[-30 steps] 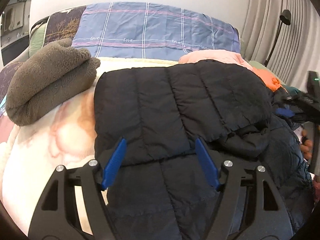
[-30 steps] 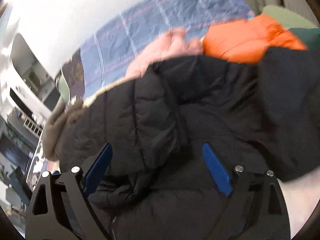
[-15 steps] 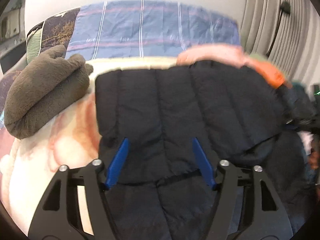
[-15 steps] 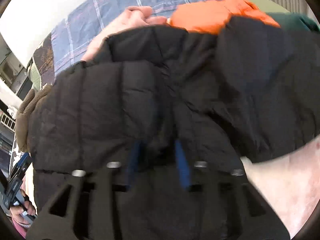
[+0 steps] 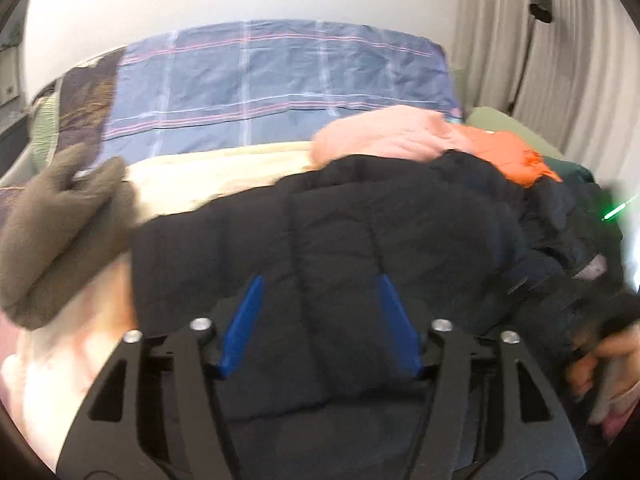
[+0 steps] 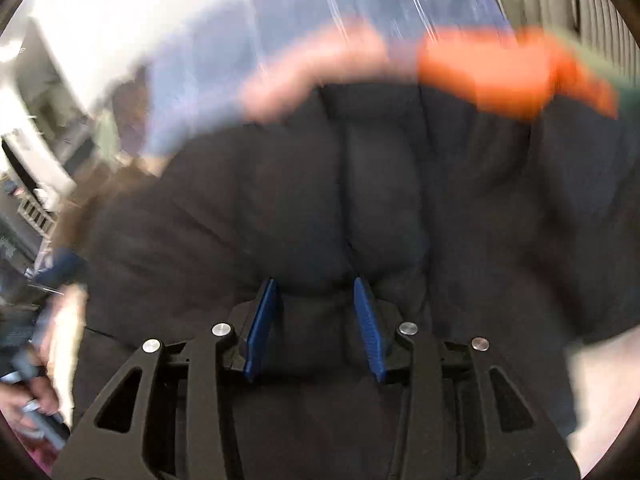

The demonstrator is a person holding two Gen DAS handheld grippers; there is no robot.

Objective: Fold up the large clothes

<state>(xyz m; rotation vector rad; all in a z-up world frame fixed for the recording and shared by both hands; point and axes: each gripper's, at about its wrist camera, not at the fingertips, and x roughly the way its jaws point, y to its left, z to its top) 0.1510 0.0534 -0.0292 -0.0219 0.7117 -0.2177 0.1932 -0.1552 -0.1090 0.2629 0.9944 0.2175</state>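
A black quilted puffer jacket [image 5: 340, 232] lies on the bed and fills the middle of both views [image 6: 360, 200]. My left gripper [image 5: 320, 320] has its blue fingers [image 5: 244, 320] pressed into a bunched fold of the jacket. My right gripper [image 6: 316, 328] is closed narrowly on a pinched ridge of jacket fabric between its blue fingers [image 6: 366, 328]. The right wrist view is motion-blurred.
A brown fleece garment [image 5: 60, 232] lies at the left on a cream patterned blanket [image 5: 192, 172]. Pink [image 5: 384, 136] and orange [image 5: 516, 156] clothes are piled behind the jacket. A blue plaid cover [image 5: 280, 80] stands at the back, curtains [image 5: 560, 60] at the right.
My right gripper has closed from wide open onto a fold of the jacket. My left gripper's fingers have narrowed on the fabric. The jacket has bunched and shifted; both views have moved.
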